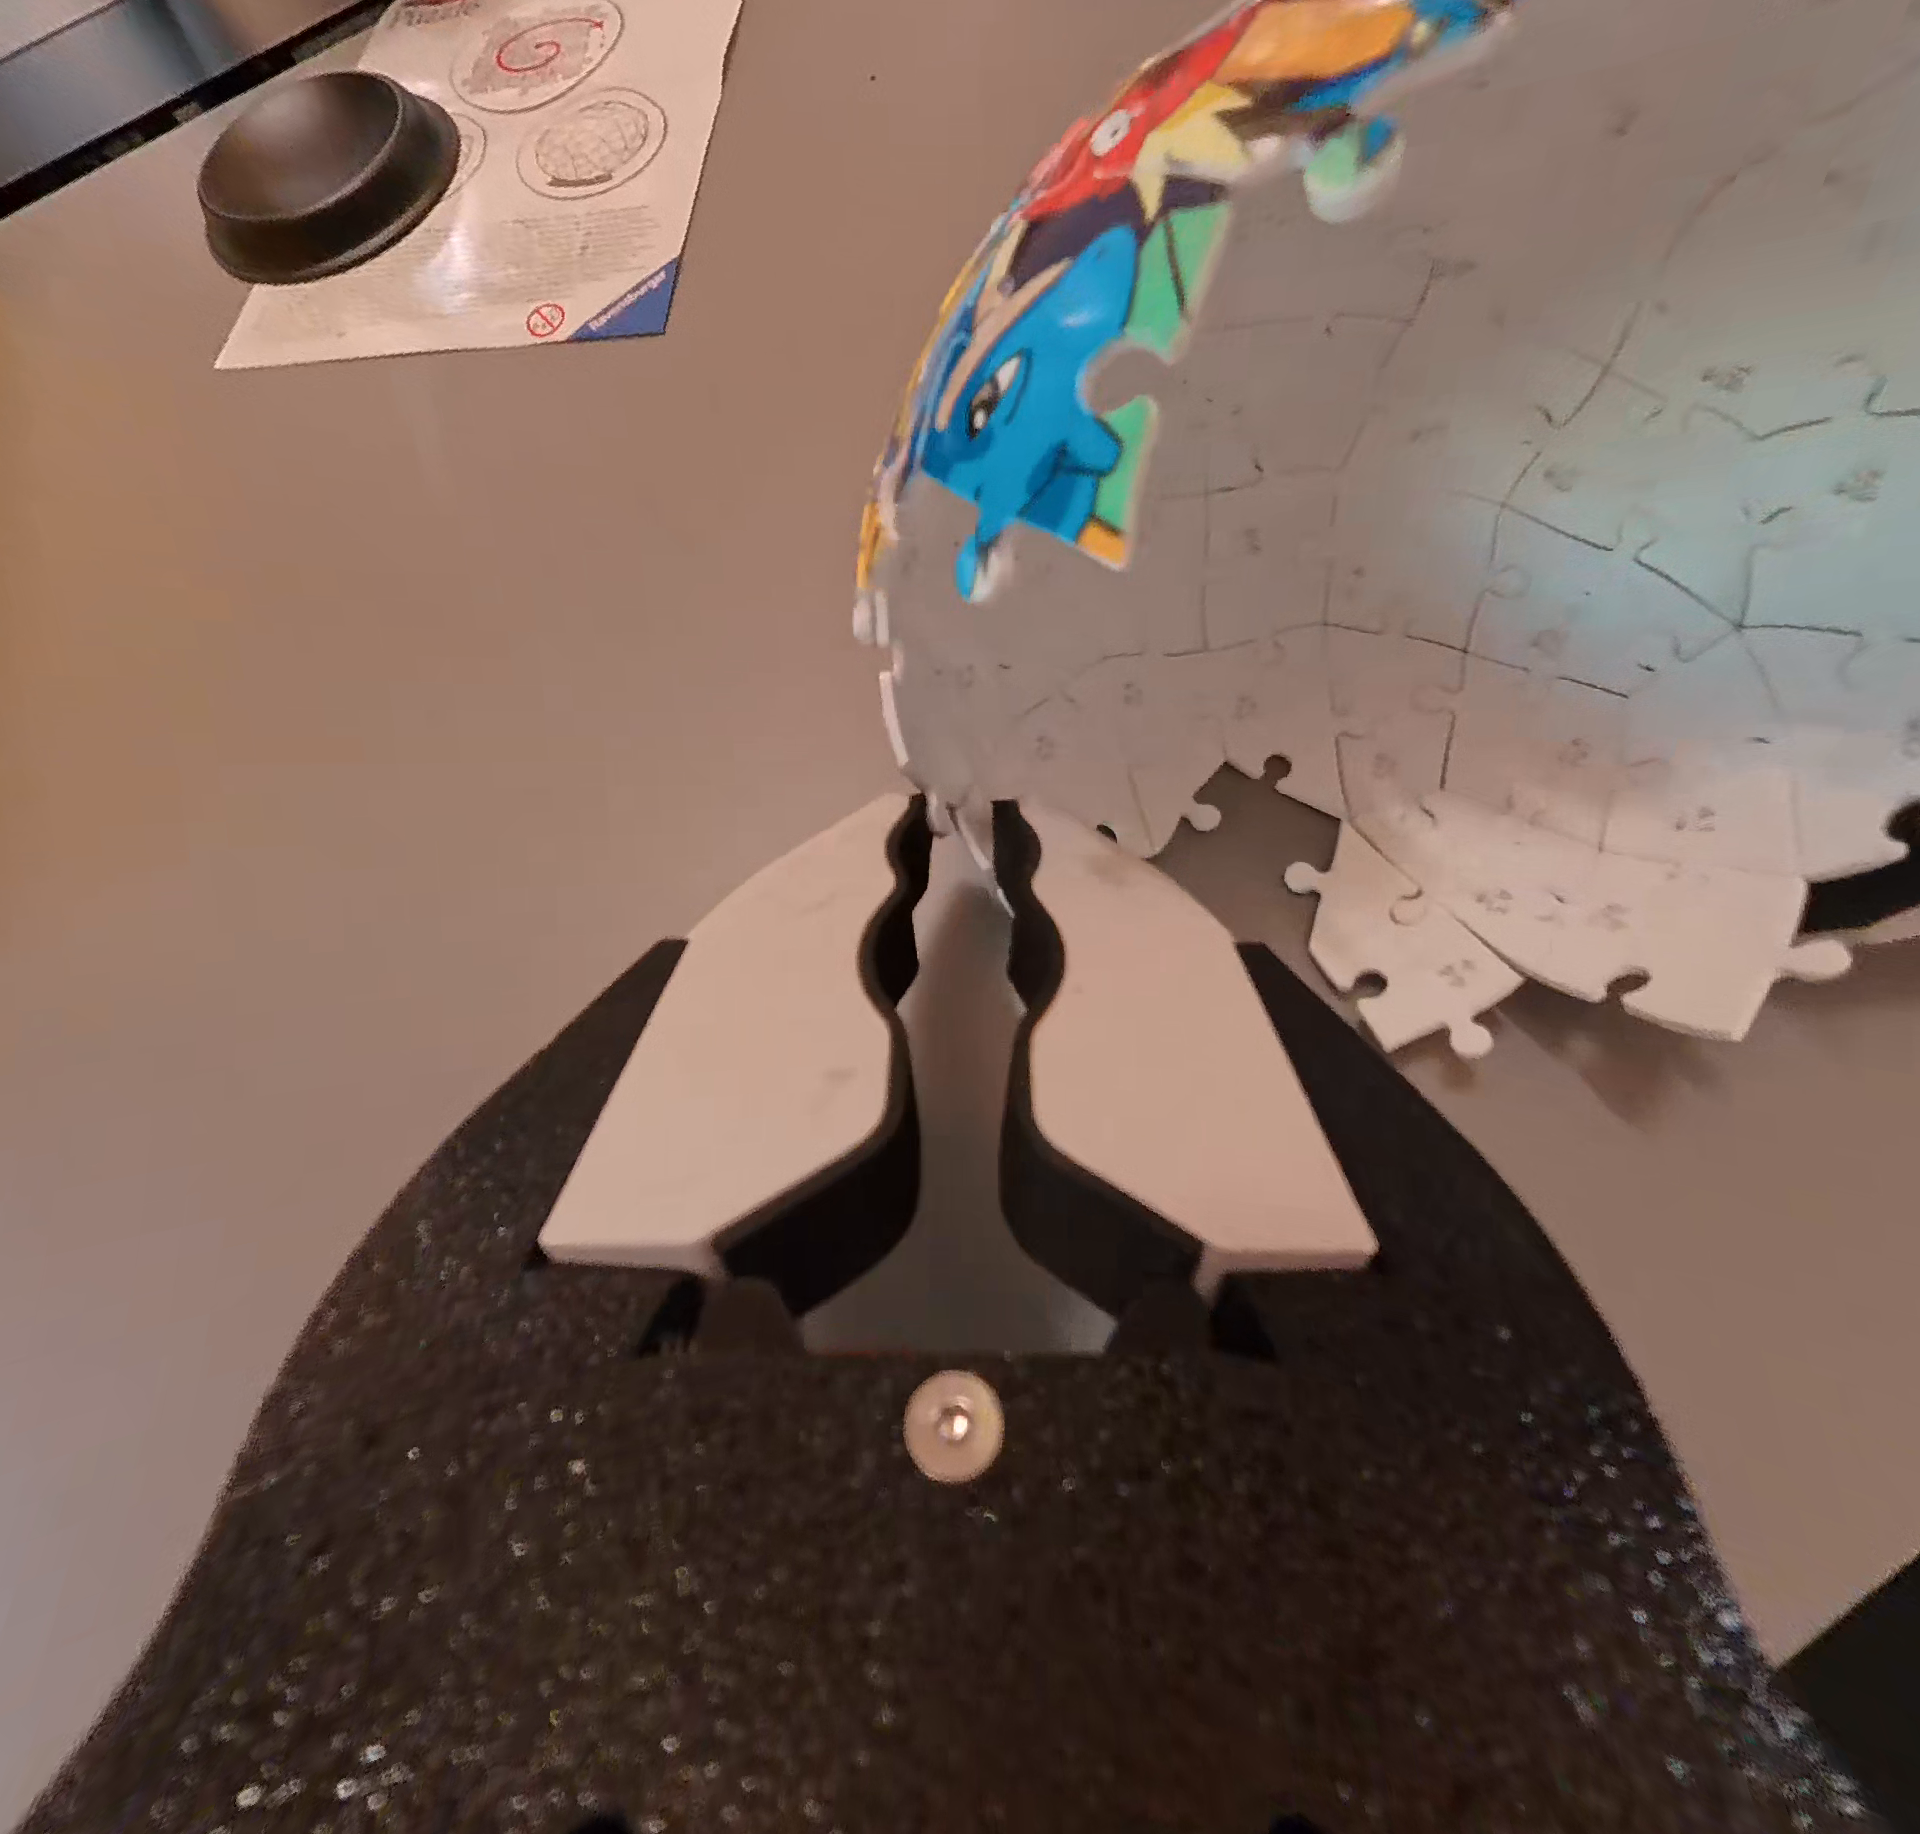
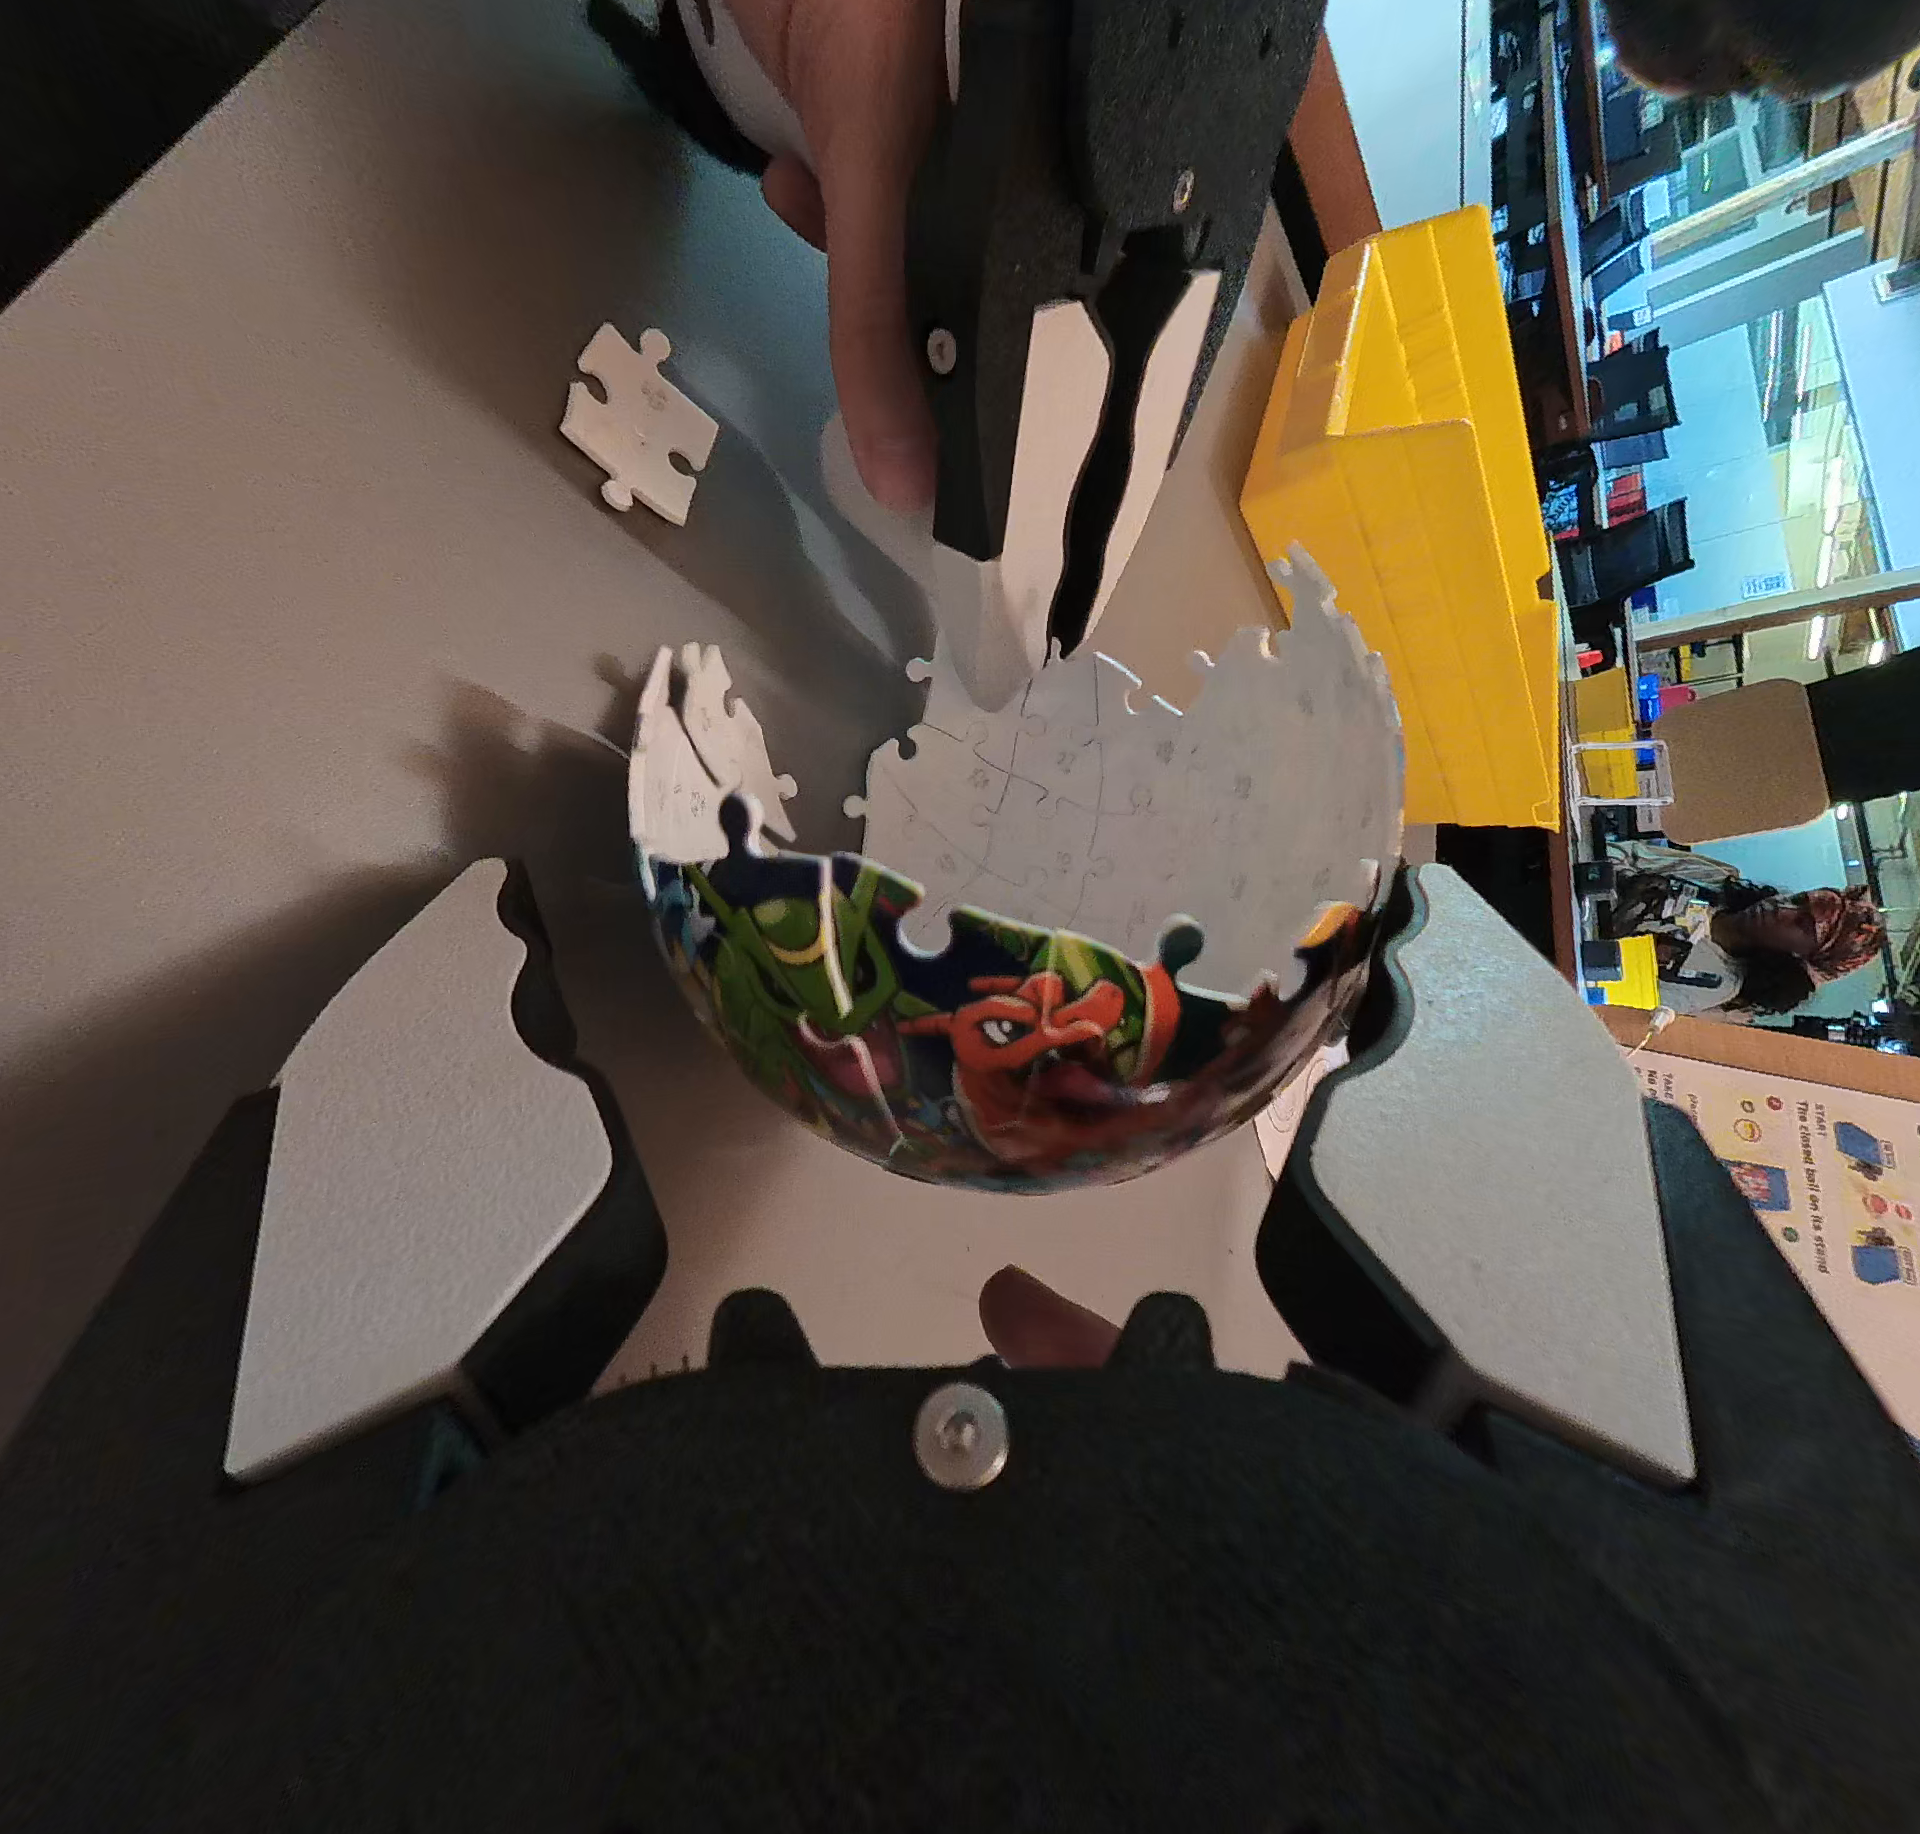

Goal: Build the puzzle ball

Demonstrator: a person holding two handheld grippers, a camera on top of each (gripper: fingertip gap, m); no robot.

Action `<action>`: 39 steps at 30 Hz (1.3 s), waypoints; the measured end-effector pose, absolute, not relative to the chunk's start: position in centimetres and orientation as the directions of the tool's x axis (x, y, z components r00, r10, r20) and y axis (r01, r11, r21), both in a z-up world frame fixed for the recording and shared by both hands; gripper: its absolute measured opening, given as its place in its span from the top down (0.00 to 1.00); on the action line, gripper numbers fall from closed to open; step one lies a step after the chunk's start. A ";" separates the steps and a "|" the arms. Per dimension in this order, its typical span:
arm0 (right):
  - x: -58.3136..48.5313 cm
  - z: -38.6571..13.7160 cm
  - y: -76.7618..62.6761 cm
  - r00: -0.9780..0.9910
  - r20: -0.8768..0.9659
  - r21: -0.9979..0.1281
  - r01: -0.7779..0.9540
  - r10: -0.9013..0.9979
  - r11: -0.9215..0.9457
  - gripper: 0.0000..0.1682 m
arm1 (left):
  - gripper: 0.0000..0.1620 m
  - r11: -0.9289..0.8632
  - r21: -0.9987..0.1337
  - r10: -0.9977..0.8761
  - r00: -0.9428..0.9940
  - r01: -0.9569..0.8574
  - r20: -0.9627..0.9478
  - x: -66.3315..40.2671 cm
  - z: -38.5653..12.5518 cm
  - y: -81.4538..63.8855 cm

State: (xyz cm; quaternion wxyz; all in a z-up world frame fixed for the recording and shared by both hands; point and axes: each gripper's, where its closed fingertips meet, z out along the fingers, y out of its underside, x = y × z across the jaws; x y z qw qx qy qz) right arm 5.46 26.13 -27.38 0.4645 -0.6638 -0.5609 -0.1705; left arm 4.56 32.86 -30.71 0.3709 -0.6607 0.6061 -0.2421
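The half-built puzzle ball (image 2: pixel 1039 1046) is an open shell, colourful outside and white inside (image 1: pixel 1455 537). My left gripper (image 1: pixel 961 834) is shut on the shell's rim with the edge pinched between its tips; it also shows in the right wrist view (image 2: pixel 1044 646), coming in from the far side. My right gripper (image 2: pixel 961 880) is wide open with a finger on each side of the shell, and its right finger (image 2: pixel 1455 1109) is close against the shell's side. A strip of joined white-backed pieces (image 1: pixel 1538 932) stands at the shell's open edge (image 2: pixel 696 756). I cannot tell if it is attached.
One loose white piece (image 2: pixel 639 423) lies on the grey table (image 1: pixel 416 745). The black ball stand (image 1: pixel 327 174) sits on the instruction sheet (image 1: pixel 623 174) at the far left. A yellow bin (image 2: pixel 1403 558) stands at the table's edge. A hand (image 2: pixel 862 226) holds the left gripper. Spacing between my two grippers at the tips: around 9 cm. The loose white piece (image 2: pixel 639 423) is about 9 cm from my right fingertips.
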 end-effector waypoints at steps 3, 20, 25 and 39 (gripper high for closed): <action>5.7 -27.3 26.1 0.324 0.744 -0.437 0.898 0.585 0.058 0.14 | 0.92 0.079 -0.786 -0.975 0.116 -0.613 -0.188 5.0 -30.6 33.0; 8.4 -28.0 28.1 0.421 0.730 -0.517 0.855 0.539 0.032 0.14 | 0.91 0.173 -0.779 -0.961 0.069 -0.603 -0.267 6.0 -30.3 33.5; 7.6 -27.4 27.8 0.338 0.794 -0.429 0.900 0.506 0.072 0.20 | 0.89 0.181 -0.771 -0.959 0.062 -0.610 -0.275 5.8 -30.3 33.5; 7.0 -27.5 26.5 0.201 0.837 -0.268 0.961 0.509 0.061 0.21 | 0.68 0.015 -0.759 -0.989 0.101 -0.651 -0.106 0.1 -30.4 32.3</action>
